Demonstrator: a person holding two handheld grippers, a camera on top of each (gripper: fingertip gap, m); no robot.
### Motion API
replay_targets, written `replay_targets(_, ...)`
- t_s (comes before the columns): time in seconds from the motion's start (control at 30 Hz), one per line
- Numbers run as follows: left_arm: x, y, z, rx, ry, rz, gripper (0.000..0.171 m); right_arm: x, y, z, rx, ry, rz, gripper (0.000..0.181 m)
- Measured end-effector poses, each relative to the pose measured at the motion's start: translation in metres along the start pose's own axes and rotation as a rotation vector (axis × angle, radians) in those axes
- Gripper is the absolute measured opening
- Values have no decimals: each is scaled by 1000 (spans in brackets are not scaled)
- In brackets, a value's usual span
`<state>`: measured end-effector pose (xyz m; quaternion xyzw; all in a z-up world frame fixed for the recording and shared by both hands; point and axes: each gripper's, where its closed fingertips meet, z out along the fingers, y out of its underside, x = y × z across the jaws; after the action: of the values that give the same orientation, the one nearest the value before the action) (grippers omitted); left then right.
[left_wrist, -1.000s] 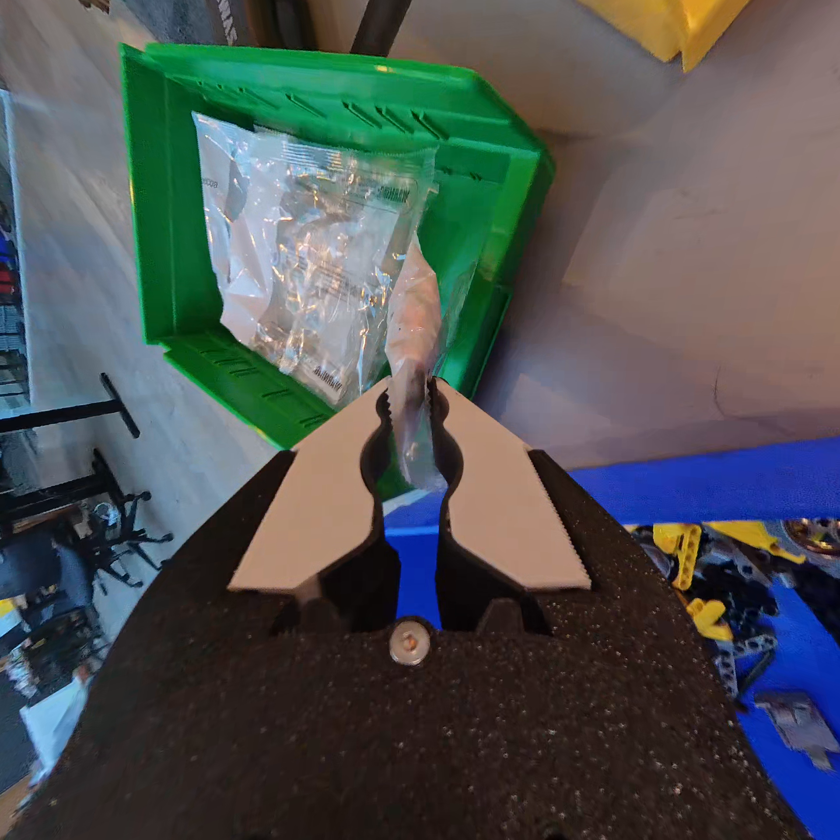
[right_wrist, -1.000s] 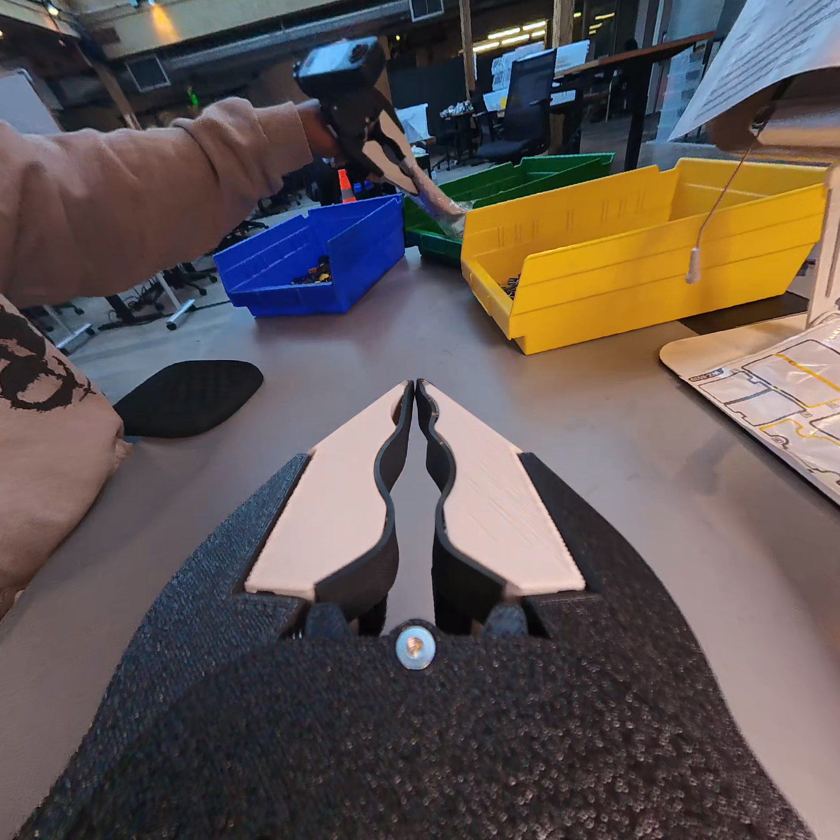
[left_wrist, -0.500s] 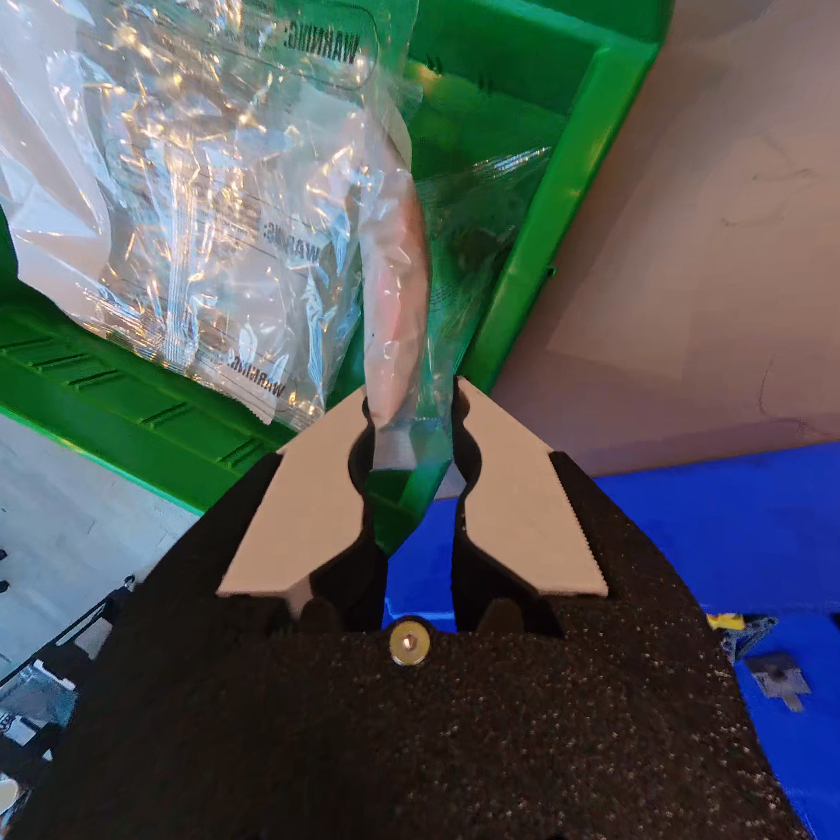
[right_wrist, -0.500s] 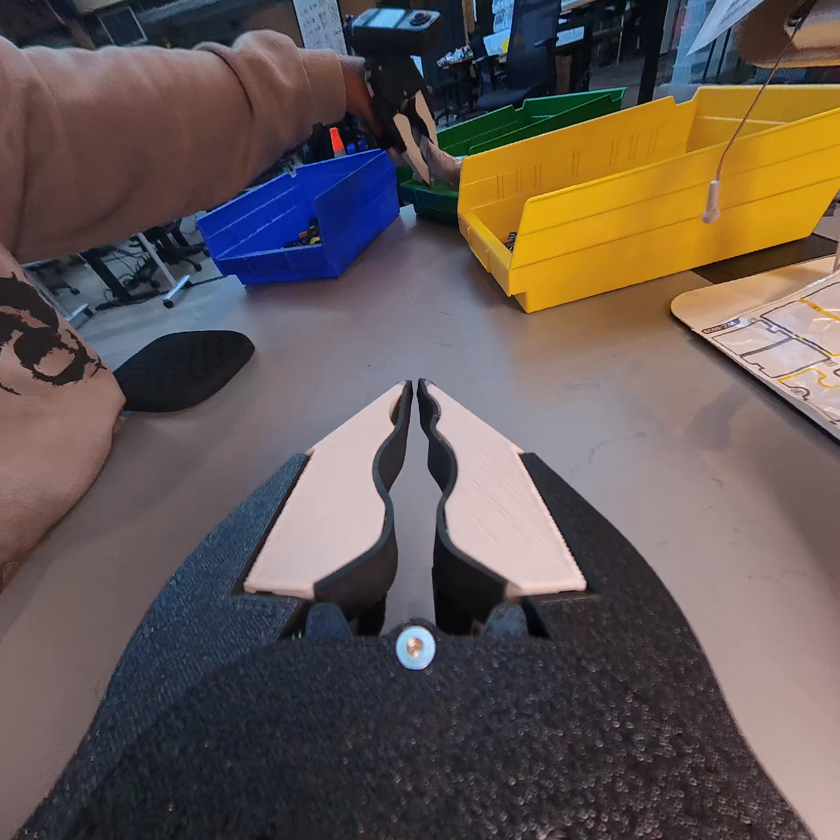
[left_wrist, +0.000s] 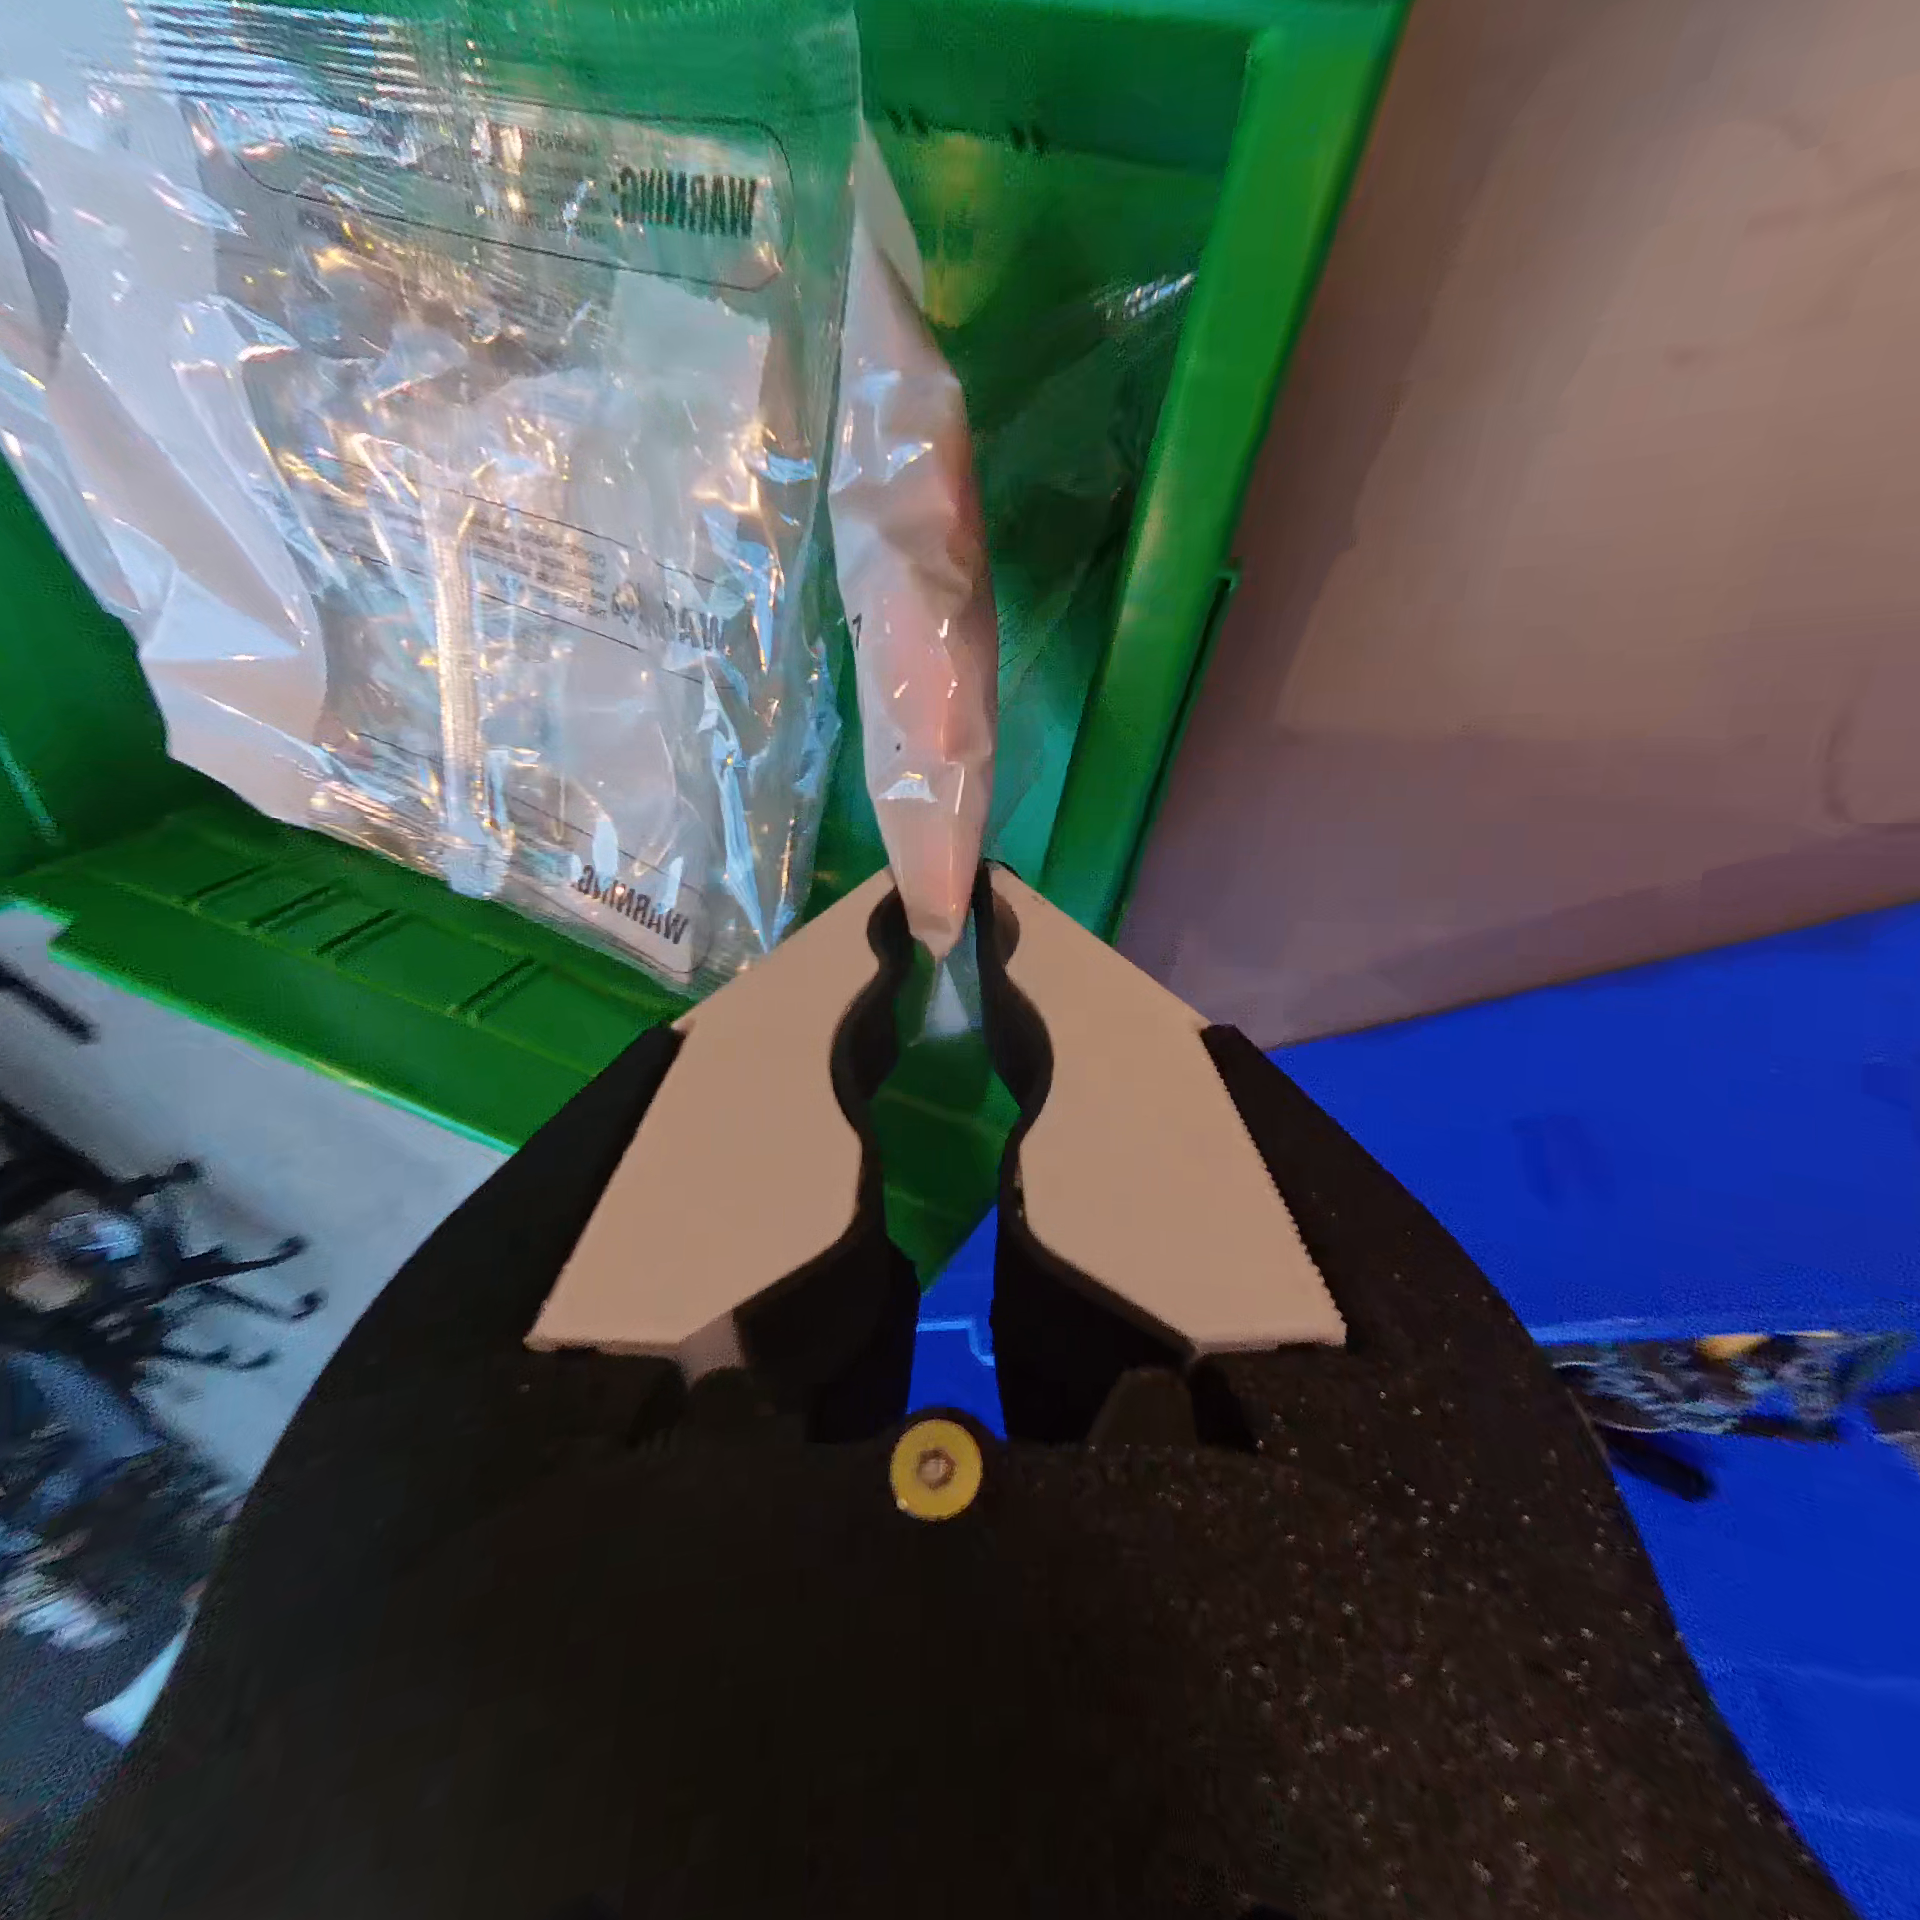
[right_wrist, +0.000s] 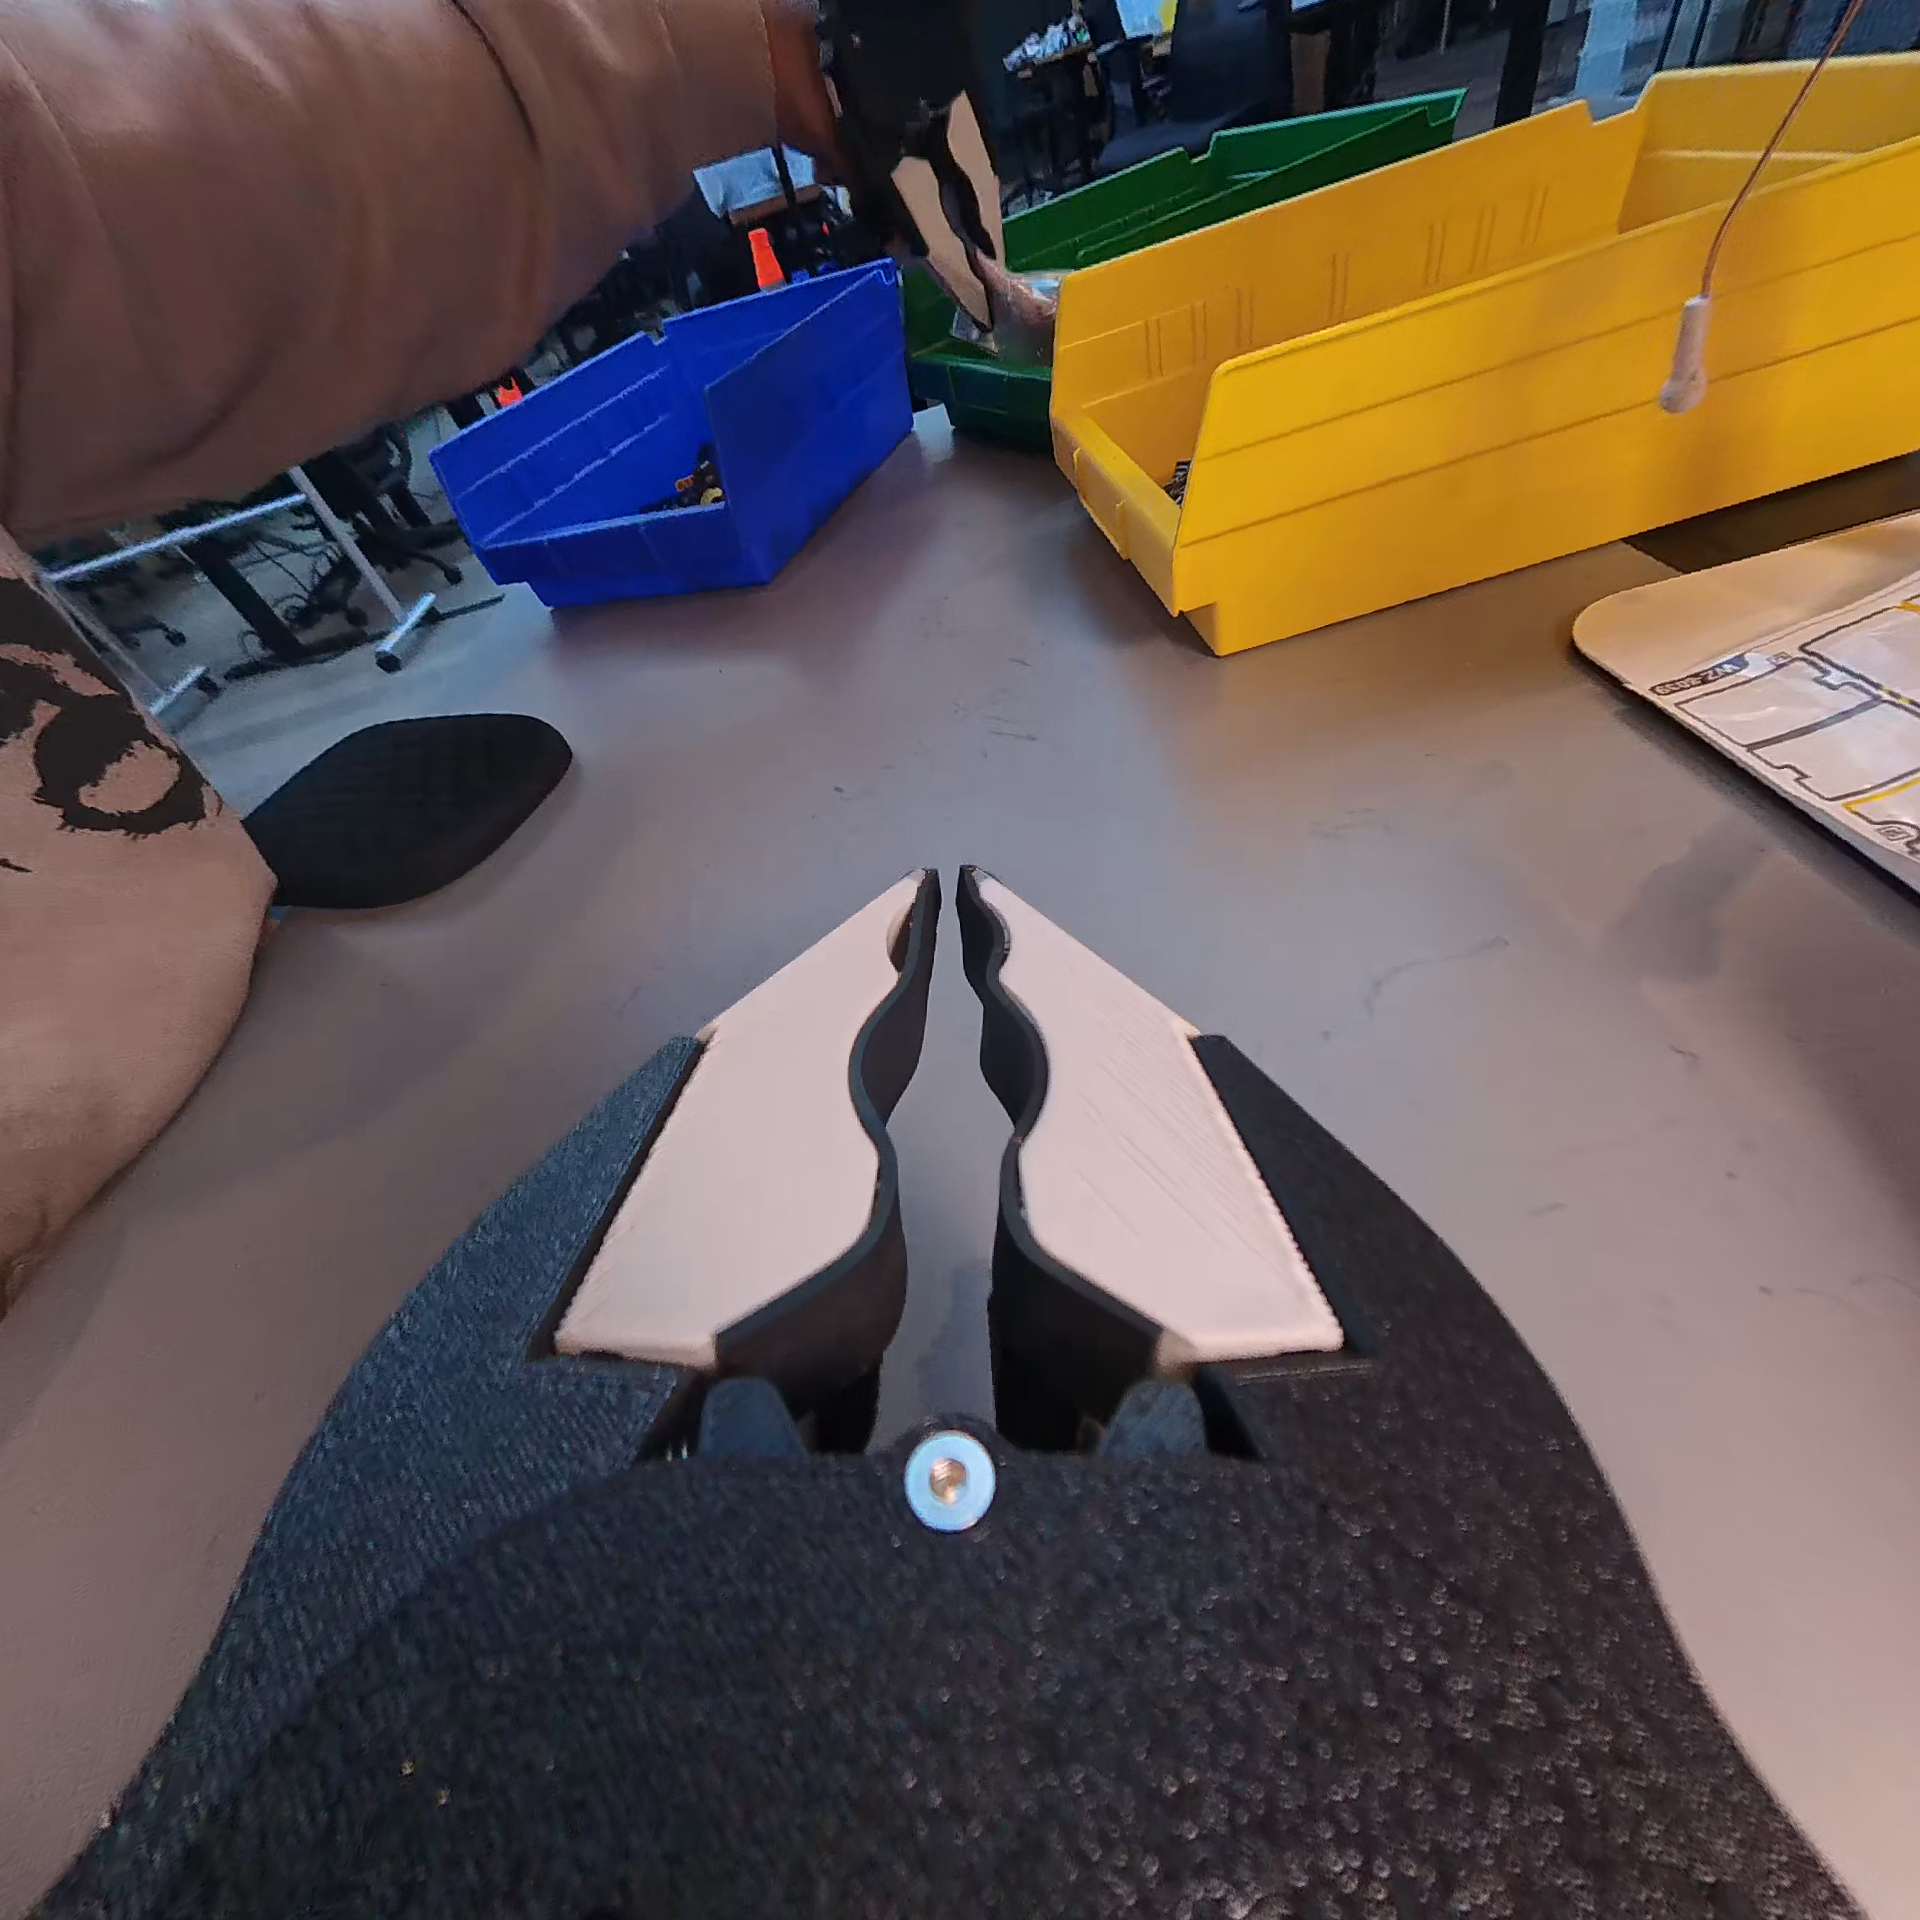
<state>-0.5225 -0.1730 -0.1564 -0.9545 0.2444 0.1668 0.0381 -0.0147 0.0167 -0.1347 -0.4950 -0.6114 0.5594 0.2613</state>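
Observation:
My left gripper (left_wrist: 940, 883) is closed on the end of a narrow clear plastic bag (left_wrist: 925, 623). The bag stands up inside the green bin (left_wrist: 1174, 623), against its right wall. A larger crinkled clear bag with printed panels (left_wrist: 499, 520) lies in the same bin to the left. The right wrist view shows that gripper (right_wrist: 977, 307) far off, tilted down over the green bin (right_wrist: 1226, 156). My right gripper (right_wrist: 948, 878) is shut and empty, low over the grey table (right_wrist: 1039, 727).
A blue bin (right_wrist: 675, 468) with small dark and yellow parts stands left of the green one. A long yellow bin (right_wrist: 1455, 416) stands to the right. A printed sheet (right_wrist: 1787, 707) lies at far right, a black pad (right_wrist: 405, 800) at left. A brown sleeve (right_wrist: 312, 208) crosses above. Some 55 cm of space lies between my two pairs of fingers.
The left gripper moved in close over the green bin. Its jaws stood wider half a second ago and have narrowed on the bag again. The right gripper dipped slightly, staying shut.

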Motion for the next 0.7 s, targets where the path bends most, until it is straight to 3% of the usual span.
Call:
replay_targets(0.13, -11, 17, 16, -158, -165, 325, 10, 0, 3, 2, -17, 2, -5, 3)
replay_targets(0.23, -11, 37, 27, -265, -140, 298, 16, 0, 4, 3, -19, -1, 3, 3)
replay_targets(0.5, -1, 31, -1, -70, 133, -145, 51, 2, 3, 0, -8, 3, 14, 3)
replay_targets(0.7, -17, -1, -29, 170, 91, -223, 34, 2, 3, 0, -7, 1, 15, 4)
